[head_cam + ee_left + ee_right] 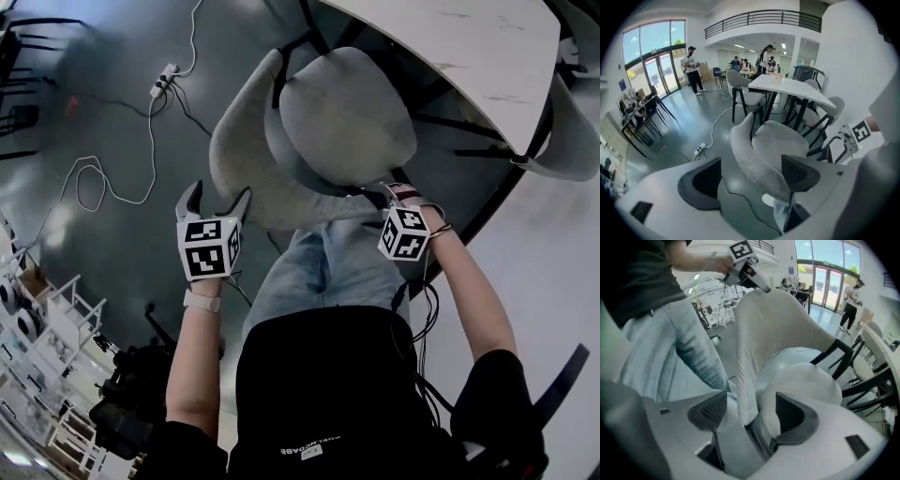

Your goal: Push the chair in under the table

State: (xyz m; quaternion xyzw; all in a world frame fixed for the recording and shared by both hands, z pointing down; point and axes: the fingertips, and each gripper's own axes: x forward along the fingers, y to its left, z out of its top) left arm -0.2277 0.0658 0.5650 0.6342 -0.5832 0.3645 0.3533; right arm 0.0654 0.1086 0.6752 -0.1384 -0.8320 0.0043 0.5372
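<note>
Chair [337, 131] partly in under table [469, 47], neither gripper clamping it.
Head view: the seat's far edge lies below the table's rim, backrest toward me; my left gripper [214, 202] gapes empty at the backrest's left end. Left gripper view: table legs [801, 112] stand just beyond the seat; a power strip [700, 150] lies well left of the table. Right gripper view: my right gripper [747, 411] stands wide, backrest edge between its jaws, unpinched; I'd press both ends evenly.

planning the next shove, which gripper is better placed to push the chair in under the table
Right, likely: the right gripper has the backrest edge between its open jaws; the left gripper hangs open off the backrest's other end.
</note>
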